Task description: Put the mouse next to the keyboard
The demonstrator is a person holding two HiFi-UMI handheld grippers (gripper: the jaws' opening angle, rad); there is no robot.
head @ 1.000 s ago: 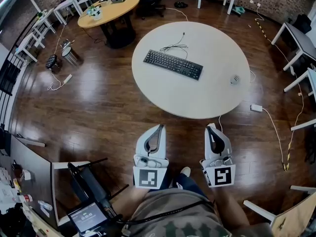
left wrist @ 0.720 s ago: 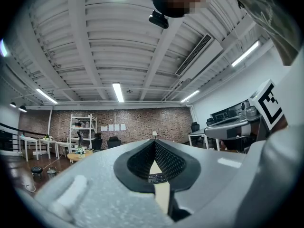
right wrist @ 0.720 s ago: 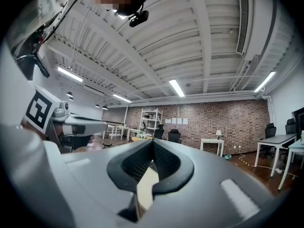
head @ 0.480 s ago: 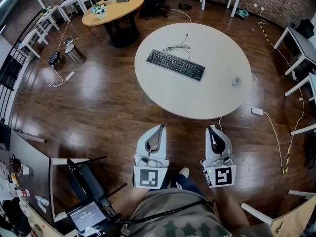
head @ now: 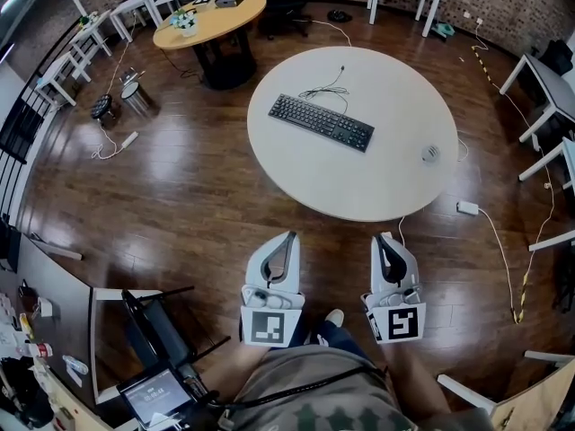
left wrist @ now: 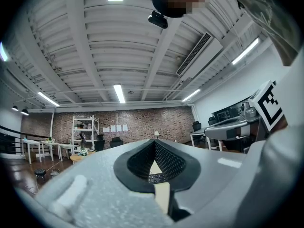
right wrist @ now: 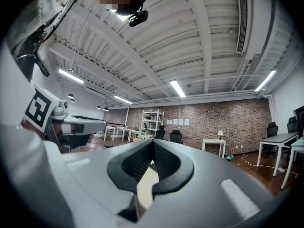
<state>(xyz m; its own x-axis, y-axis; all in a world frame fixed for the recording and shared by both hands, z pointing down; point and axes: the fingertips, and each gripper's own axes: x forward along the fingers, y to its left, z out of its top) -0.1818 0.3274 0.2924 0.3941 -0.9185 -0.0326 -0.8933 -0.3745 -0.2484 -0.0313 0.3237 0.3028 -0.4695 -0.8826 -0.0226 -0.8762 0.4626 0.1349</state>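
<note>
Bottom centre: left hand-held gripper [head: 289, 236] and right hand-held gripper [head: 384, 237], both clenched and empty, short of the round desk [head: 296, 182]. The mouse [head: 430, 153] lies at the desk's right edge, well apart from the keyboard [head: 321, 122] at upper centre. The right jaws should open before reaching for it.

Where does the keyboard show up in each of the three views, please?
Head view: keyboard upper centre, lying on the round white table.
Left gripper view: small dark strip low centre, seen between the jaw pads.
Right gripper view: dark sliver low centre, barely visible.
Shared landmark: the round white table beneath it.
</note>
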